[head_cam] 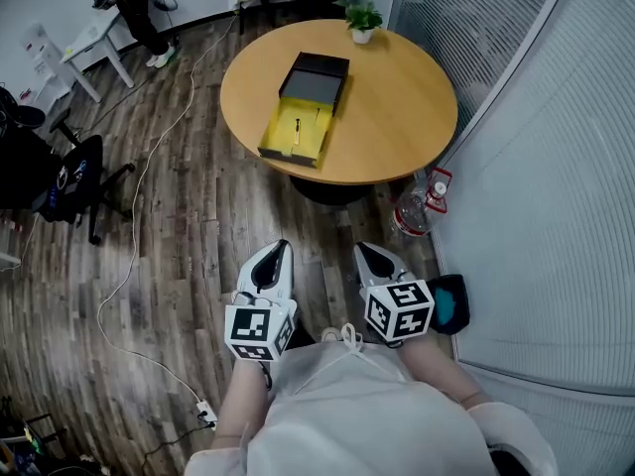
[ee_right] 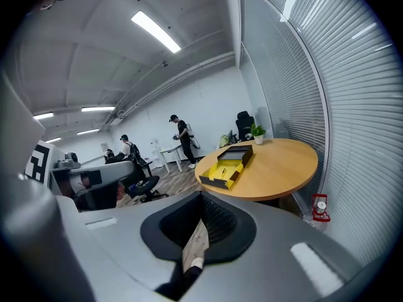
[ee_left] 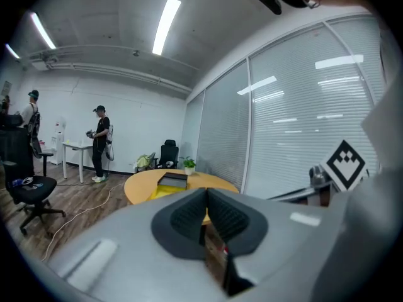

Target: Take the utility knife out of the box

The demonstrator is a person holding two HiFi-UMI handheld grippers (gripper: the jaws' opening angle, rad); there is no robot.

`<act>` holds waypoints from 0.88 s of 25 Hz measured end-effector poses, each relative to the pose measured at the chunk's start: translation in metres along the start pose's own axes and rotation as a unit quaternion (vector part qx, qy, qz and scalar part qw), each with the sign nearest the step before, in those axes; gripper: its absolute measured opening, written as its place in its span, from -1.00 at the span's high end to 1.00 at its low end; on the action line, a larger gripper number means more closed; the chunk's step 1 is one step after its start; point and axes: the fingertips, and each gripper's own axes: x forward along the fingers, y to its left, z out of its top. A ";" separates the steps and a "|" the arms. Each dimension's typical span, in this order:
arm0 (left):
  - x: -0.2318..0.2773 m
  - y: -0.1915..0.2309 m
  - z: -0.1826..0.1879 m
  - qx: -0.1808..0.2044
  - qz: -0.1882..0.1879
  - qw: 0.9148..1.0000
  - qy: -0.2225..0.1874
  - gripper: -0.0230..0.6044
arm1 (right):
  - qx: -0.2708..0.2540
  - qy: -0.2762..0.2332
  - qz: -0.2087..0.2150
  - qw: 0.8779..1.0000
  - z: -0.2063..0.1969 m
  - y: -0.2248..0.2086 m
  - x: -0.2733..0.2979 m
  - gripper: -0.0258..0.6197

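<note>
Head view — my left gripper (head_cam: 281,250), right gripper (head_cam: 364,252) pinched shut, empty, short of table (head_cam: 397,117). Risk: arriving shut, I shove box (head_cam: 316,79) off near edge — knife (head_cam: 298,127) spills.

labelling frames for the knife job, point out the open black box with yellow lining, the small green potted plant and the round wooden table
open black box with yellow lining (head_cam: 317,129), head view, yellow lining
small green potted plant (head_cam: 362,15), head view, leaves
round wooden table (head_cam: 402,107), head view, bare top
</note>
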 end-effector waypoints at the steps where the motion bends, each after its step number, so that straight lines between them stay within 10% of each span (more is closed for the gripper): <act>1: 0.008 0.006 0.001 0.001 -0.004 1.000 -0.001 0.91 | 0.001 -0.001 -0.003 1.000 0.003 -0.001 0.008 0.92; 22: 0.228 0.253 0.059 0.022 -0.131 0.990 0.037 0.91 | 0.055 0.003 -0.097 0.994 0.119 0.022 0.295 0.92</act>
